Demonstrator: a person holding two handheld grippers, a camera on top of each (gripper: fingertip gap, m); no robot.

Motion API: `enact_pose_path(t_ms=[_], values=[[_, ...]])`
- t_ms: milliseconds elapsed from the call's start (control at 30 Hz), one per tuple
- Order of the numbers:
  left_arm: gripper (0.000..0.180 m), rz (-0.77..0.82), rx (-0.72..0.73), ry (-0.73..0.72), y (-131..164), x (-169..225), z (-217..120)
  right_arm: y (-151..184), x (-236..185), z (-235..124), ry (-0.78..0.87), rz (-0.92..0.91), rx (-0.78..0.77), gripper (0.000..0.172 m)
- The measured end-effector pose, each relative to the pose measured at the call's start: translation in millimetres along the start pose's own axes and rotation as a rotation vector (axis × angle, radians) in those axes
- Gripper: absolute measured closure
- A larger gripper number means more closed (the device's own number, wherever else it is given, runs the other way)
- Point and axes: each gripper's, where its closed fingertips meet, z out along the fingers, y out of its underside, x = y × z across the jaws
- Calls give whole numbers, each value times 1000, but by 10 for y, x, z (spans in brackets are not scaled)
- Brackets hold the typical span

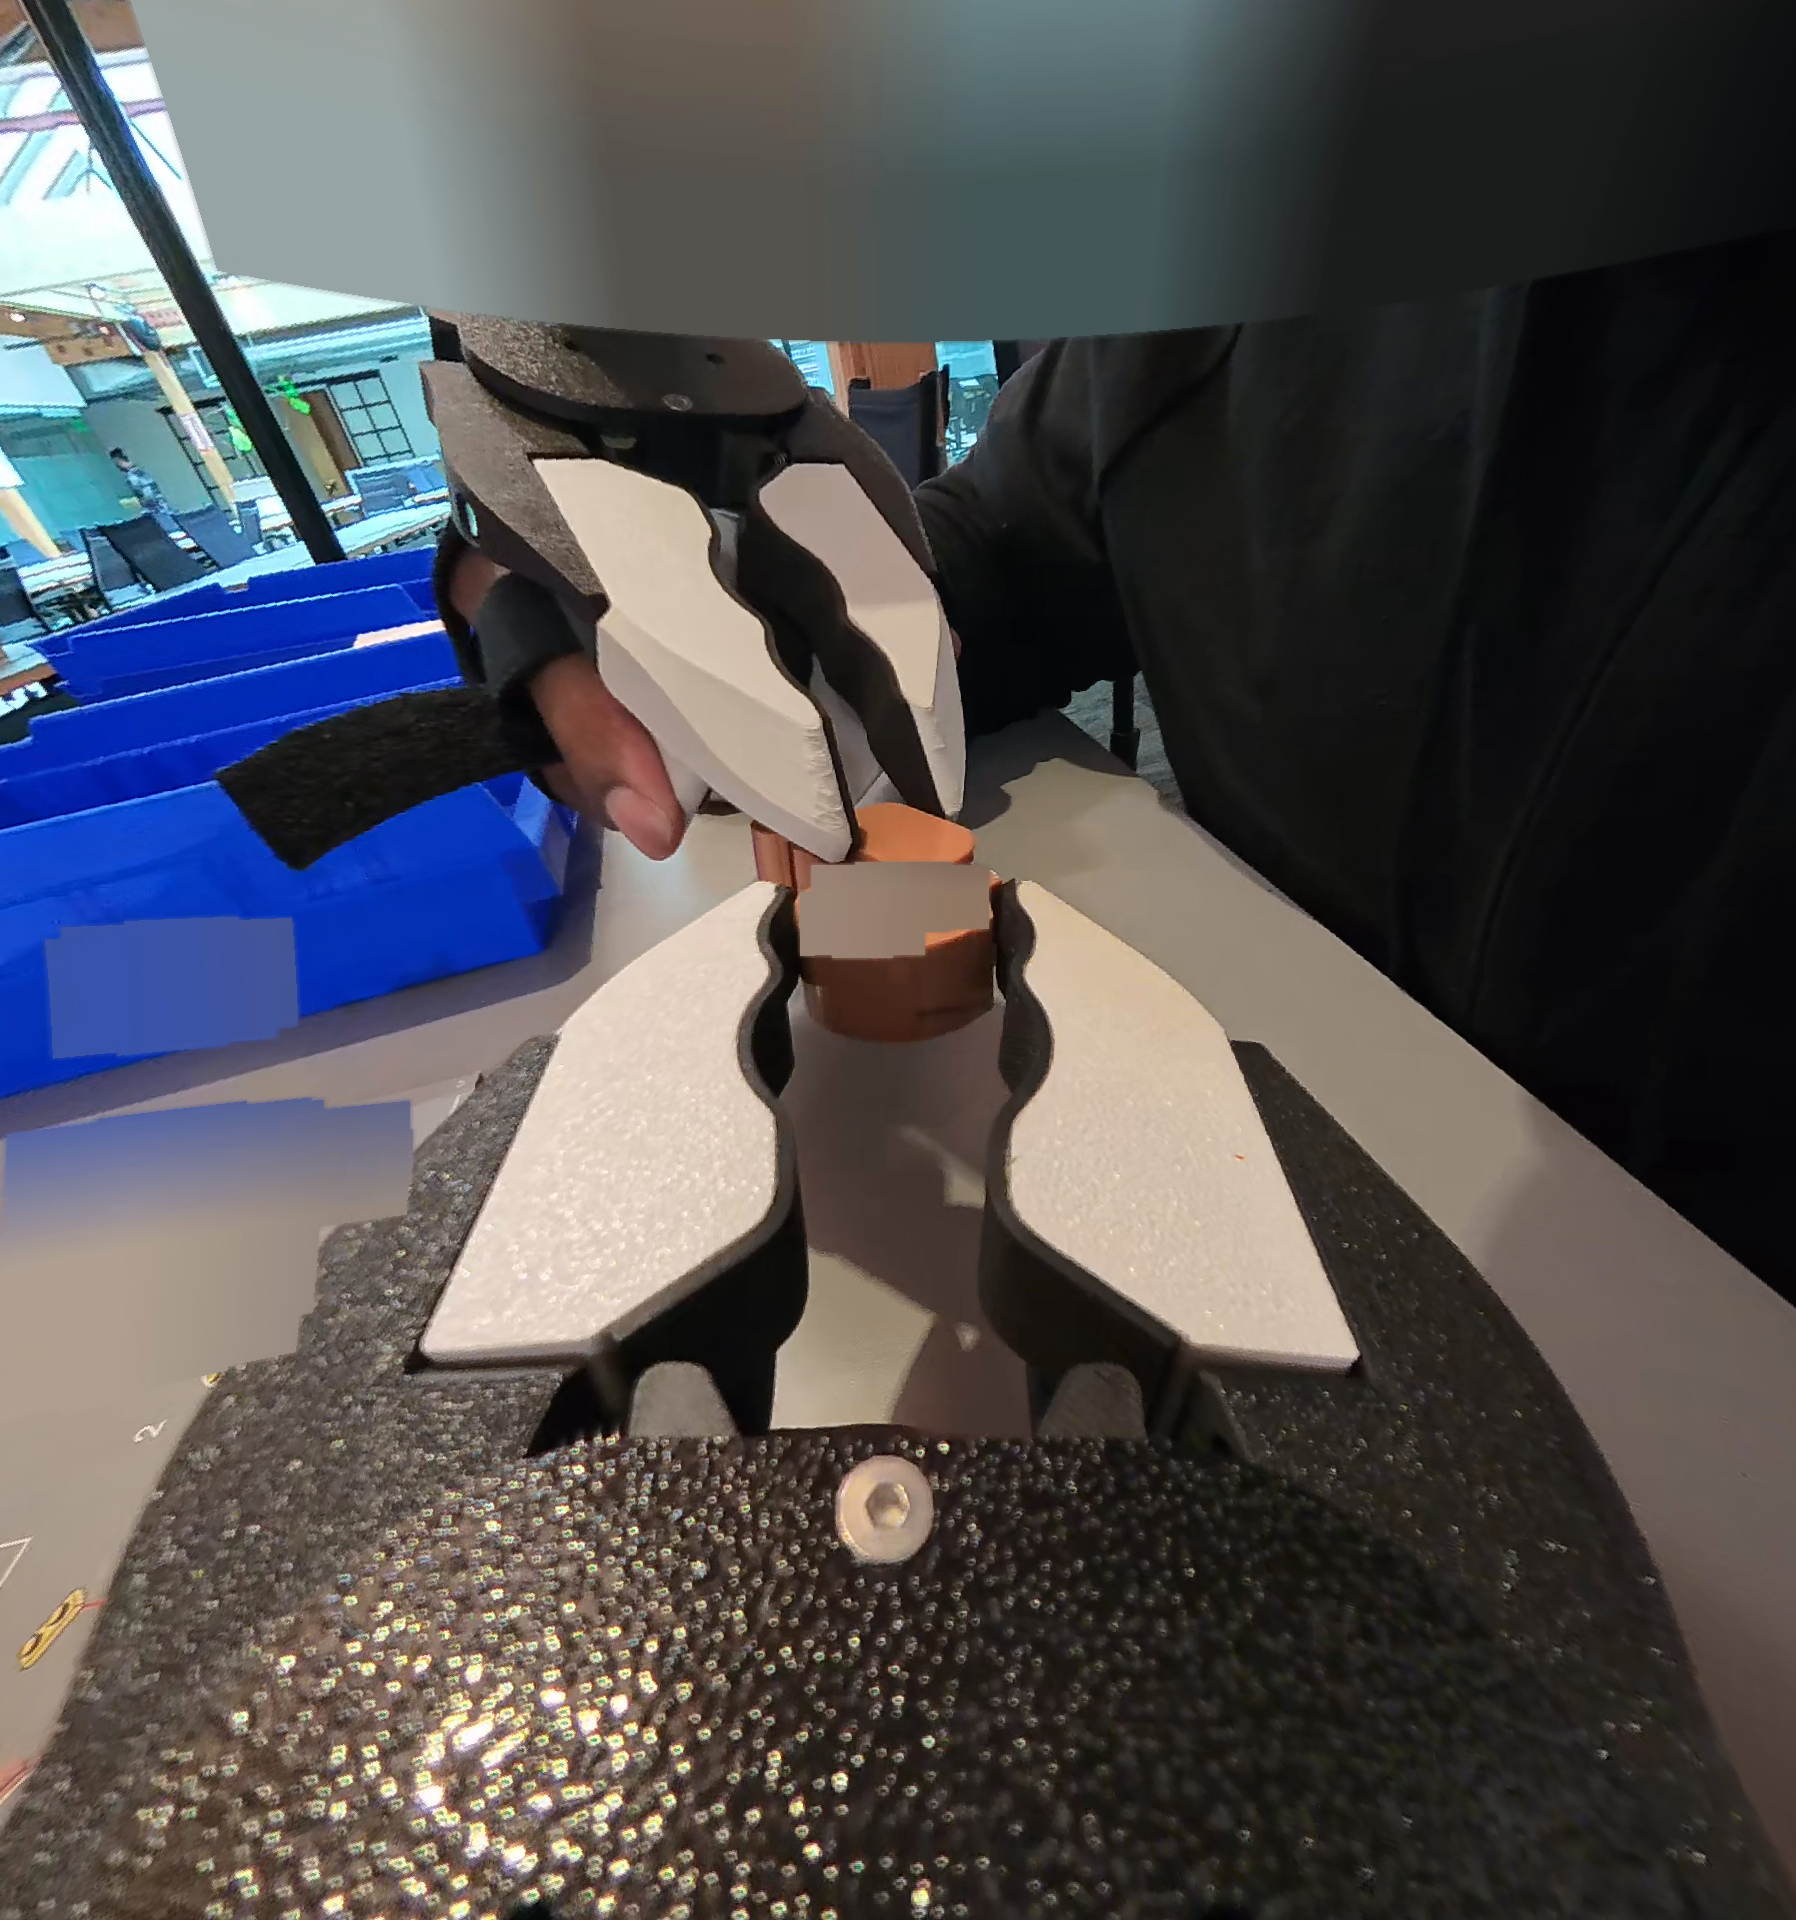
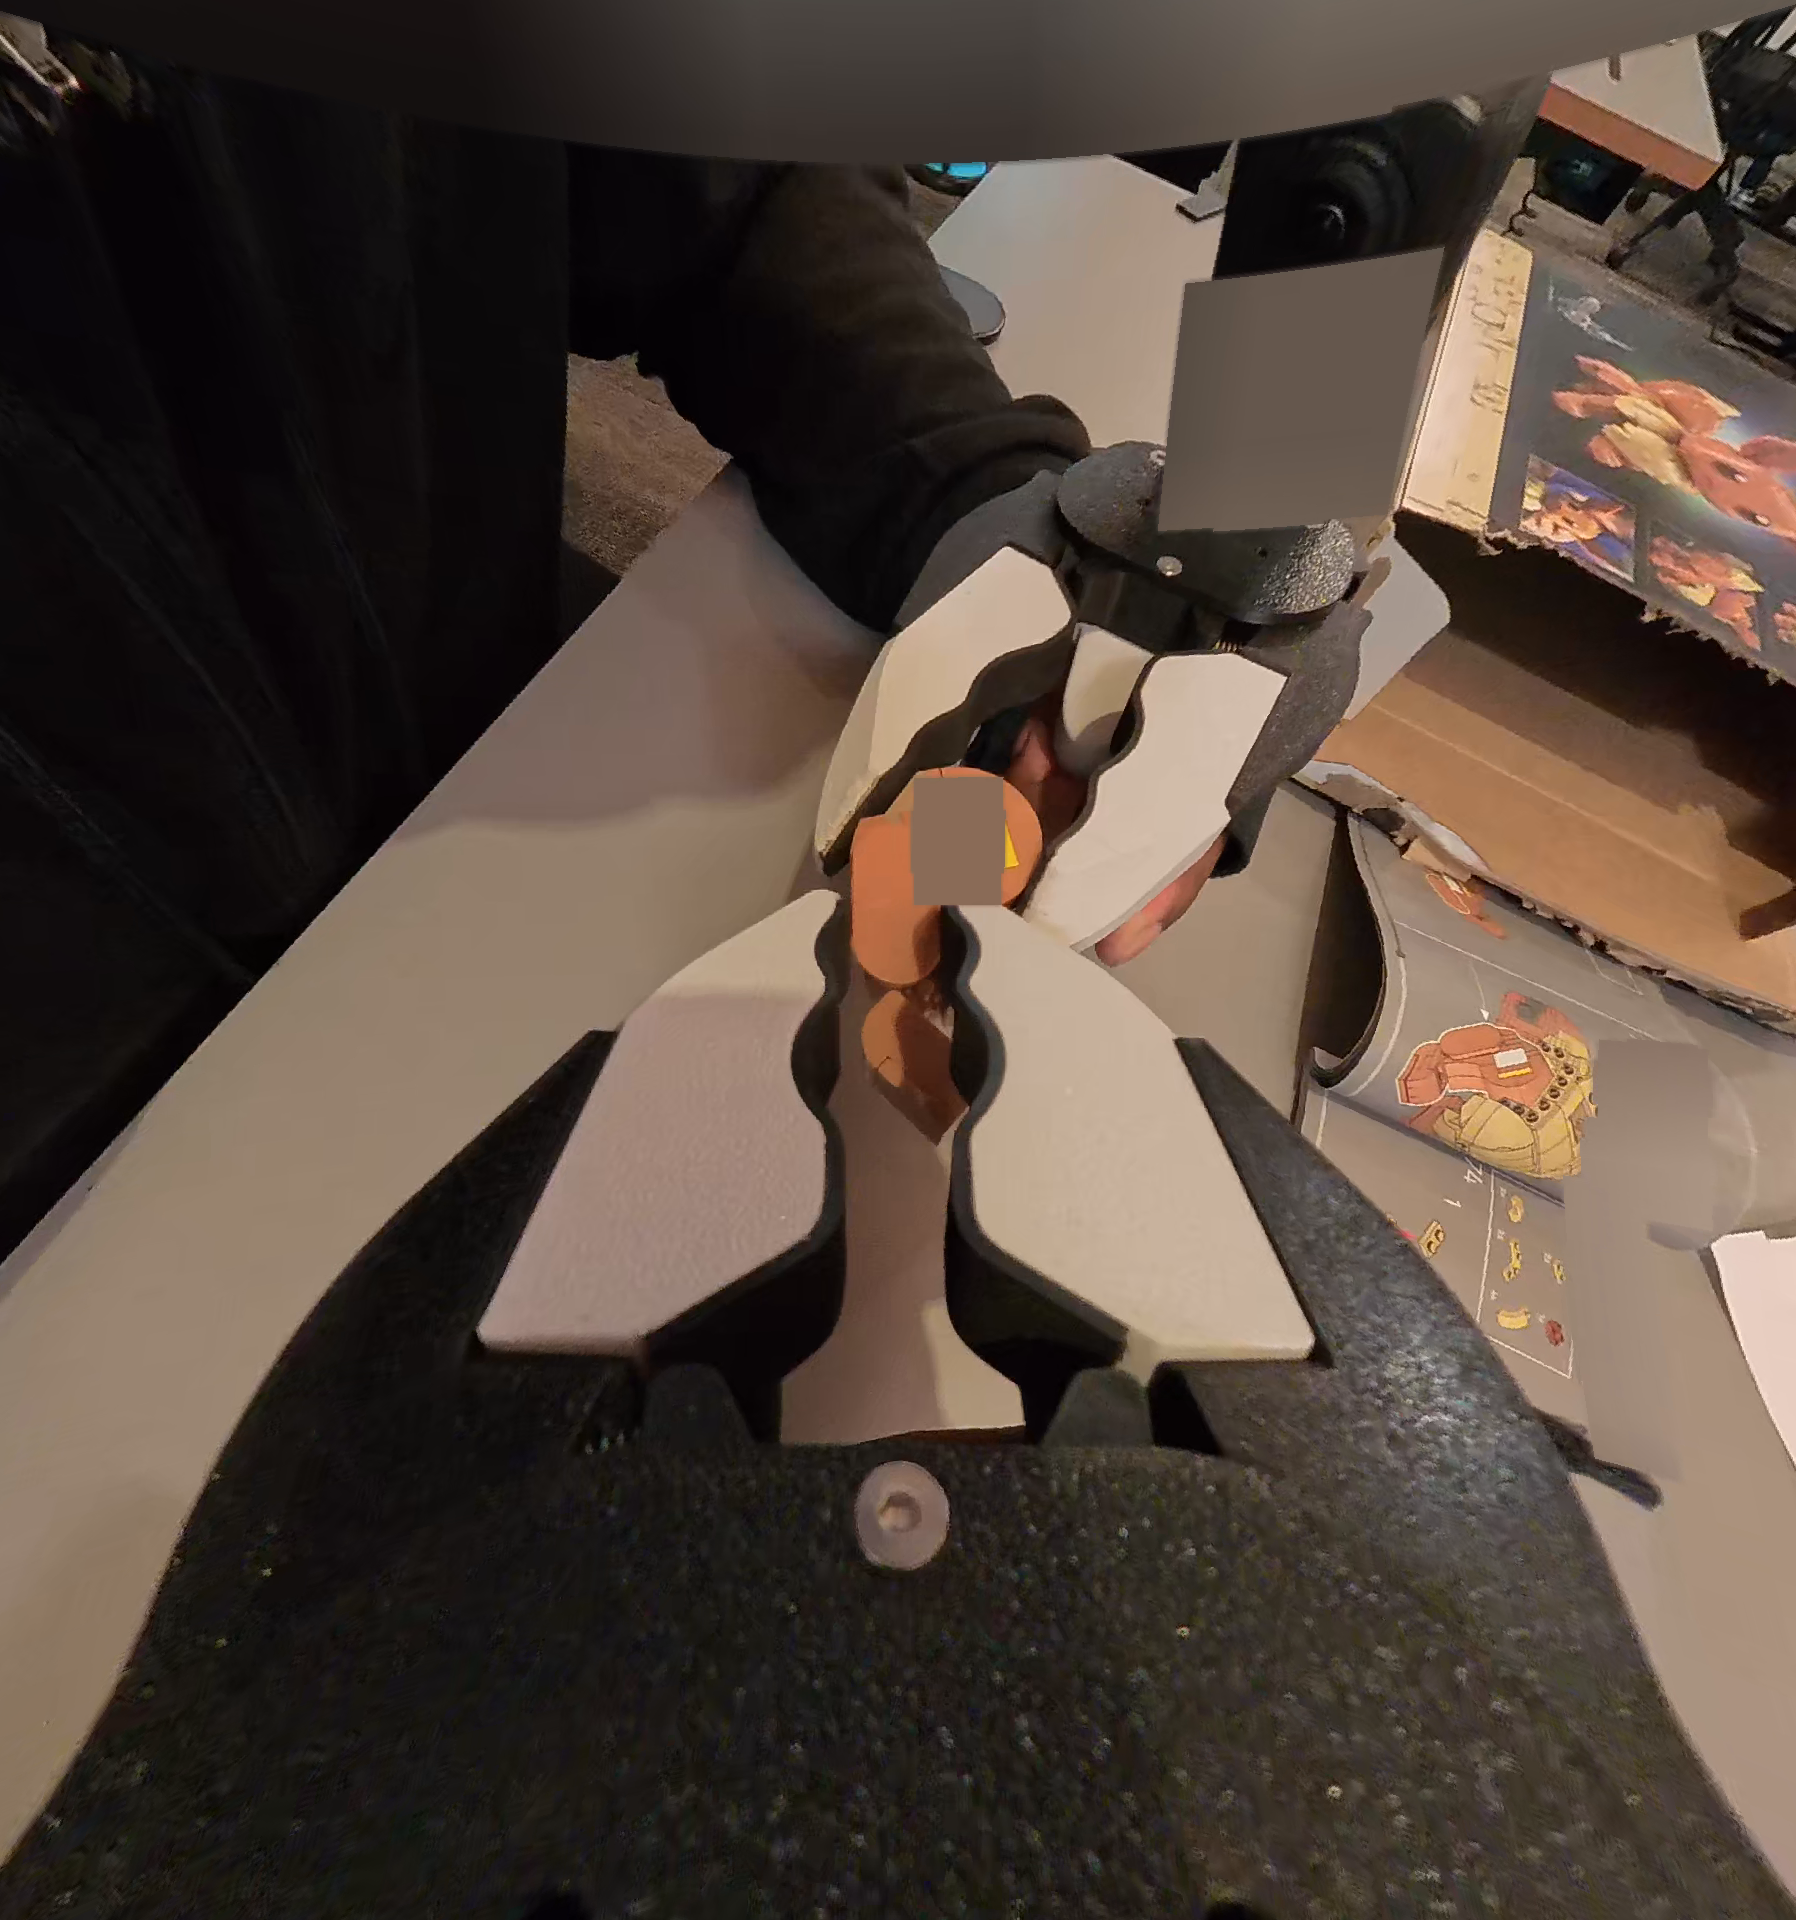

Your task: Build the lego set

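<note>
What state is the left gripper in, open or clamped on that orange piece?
Clamped. In the left wrist view both dark pads of the left gripper press the sides of the orange round piece, held just above the grey table.

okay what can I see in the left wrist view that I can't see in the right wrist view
Only the left wrist view shows the blue bins and the black post. Only the right wrist view shows the torn cardboard box and the open booklet. Both show the orange round block piece on the grey table, with the left gripper and right gripper closed on it.
</note>
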Motion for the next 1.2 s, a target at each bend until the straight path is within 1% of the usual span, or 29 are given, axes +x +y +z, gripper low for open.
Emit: enact_pose_path(t_ms=[267, 433, 500, 867, 1000, 1200], values=[[144, -11, 22, 7, -29, 4, -6, -25, 3, 11, 9, -16, 8, 155], [144, -19, 37, 14, -48, 11, -11, -39, 6, 12, 13, -19, 13, 149], [144, -20, 40, 16, -52, 15, -12, -44, 6, 12, 14, -21, 17, 149], [144, -29, 63, 26, -82, 25, -20, -56, 32, 3, 23, 5, 29, 144], [144, -30, 65, 26, -85, 23, -24, -84, 27, -18, 13, 21, 52, 140], [144, -28, 66, 26, -86, 26, -25, -117, 68, -66, 25, 46, 81, 140]])
